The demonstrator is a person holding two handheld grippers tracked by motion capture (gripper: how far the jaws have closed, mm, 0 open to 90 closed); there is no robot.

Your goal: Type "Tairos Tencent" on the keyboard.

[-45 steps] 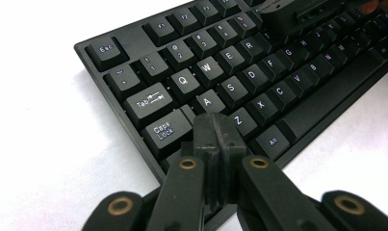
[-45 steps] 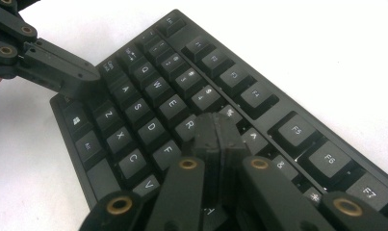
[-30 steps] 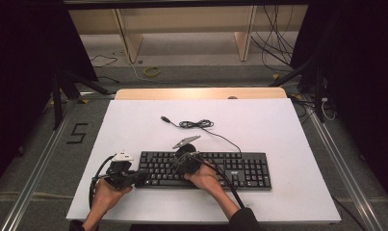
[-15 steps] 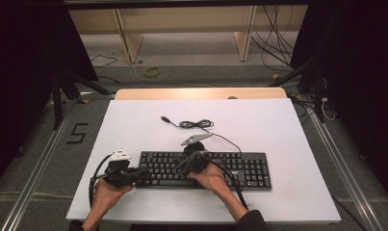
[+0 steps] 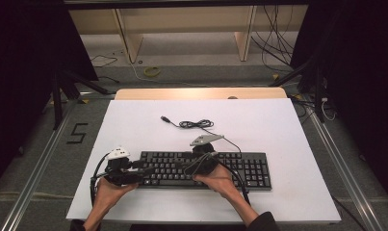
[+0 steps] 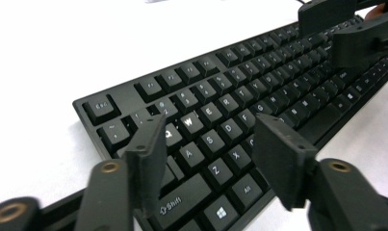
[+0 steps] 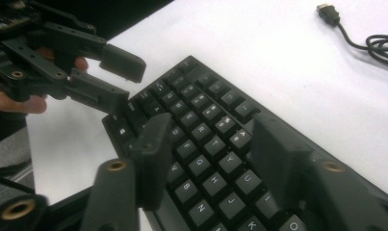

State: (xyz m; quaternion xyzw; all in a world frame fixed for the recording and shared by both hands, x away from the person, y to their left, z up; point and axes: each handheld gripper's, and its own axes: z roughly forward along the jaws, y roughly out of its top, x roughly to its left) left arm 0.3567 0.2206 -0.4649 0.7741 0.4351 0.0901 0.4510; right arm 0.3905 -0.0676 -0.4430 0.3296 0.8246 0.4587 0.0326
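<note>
- Keyboard (image 5: 203, 169), black and full-size, lies flat on the near half of the white table (image 5: 278, 125), its long side running left to right, close to the person's edge.
- Its cable (image 5: 196, 124) runs from the back edge to a small coil farther up the table, with the plug lying loose beyond the coil.
- Left gripper (image 5: 136, 172) sits at the keyboard's left end, pointing right along the key rows; its 2 jaws have just been opening and now stand wide, with nothing pinched between them.
- In the left gripper view the jaws (image 6: 206, 154) hang over the Q, A, Z corner of the keys, tilted down; I cannot tell whether they touch the keys.
- Left hand (image 5: 109, 190) grips the body from below, forearm coming in from the bottom edge.
- Right gripper (image 5: 191, 166) is over the middle of the keyboard, pointing left, jaws likewise just opened wide and empty.
- Right hand (image 5: 220, 180) holds it from the near side, wrist angled inward, sleeve at the bottom edge.
- The 2 grippers face each other, near but apart.
</note>
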